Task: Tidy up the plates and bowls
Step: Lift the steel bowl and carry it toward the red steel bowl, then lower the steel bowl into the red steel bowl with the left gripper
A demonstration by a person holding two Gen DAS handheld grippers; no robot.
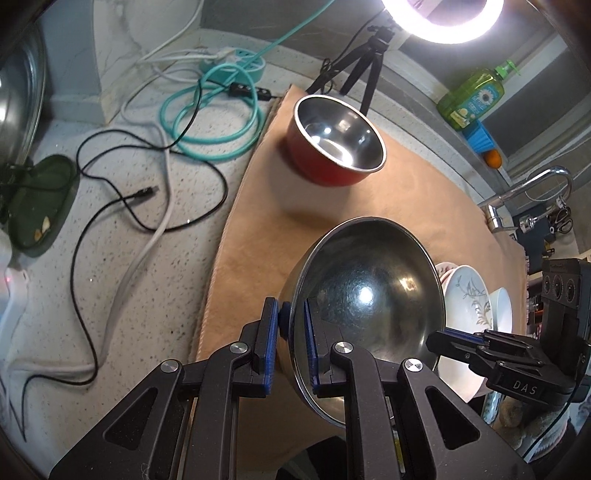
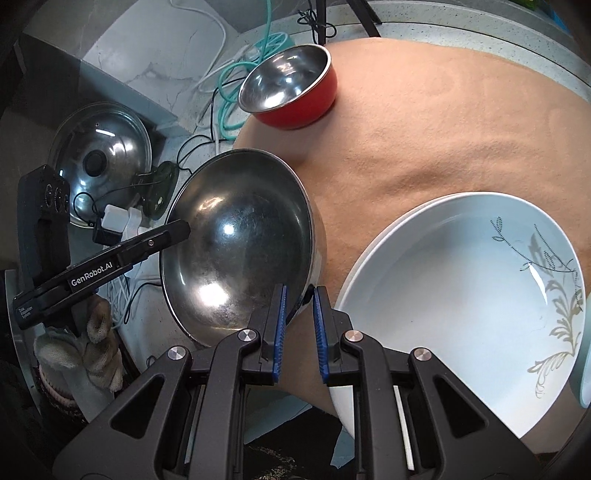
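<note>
Steel mixing bowl pinched at opposite rims by both your tongs.
Your left gripper and right gripper are each nearly closed on its thin wall, holding it tilted over the tan mat. Beyond the bowl stands a red bowl; beside it, white floral plates.

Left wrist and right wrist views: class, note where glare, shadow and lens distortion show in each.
Left wrist view: the ring light burns out white at the top; the steel bowl mirrors a bright spot; the red bowl casts a soft shadow. Right wrist view: fisheye curves the tan mat; glare streaks the white plate.
</note>
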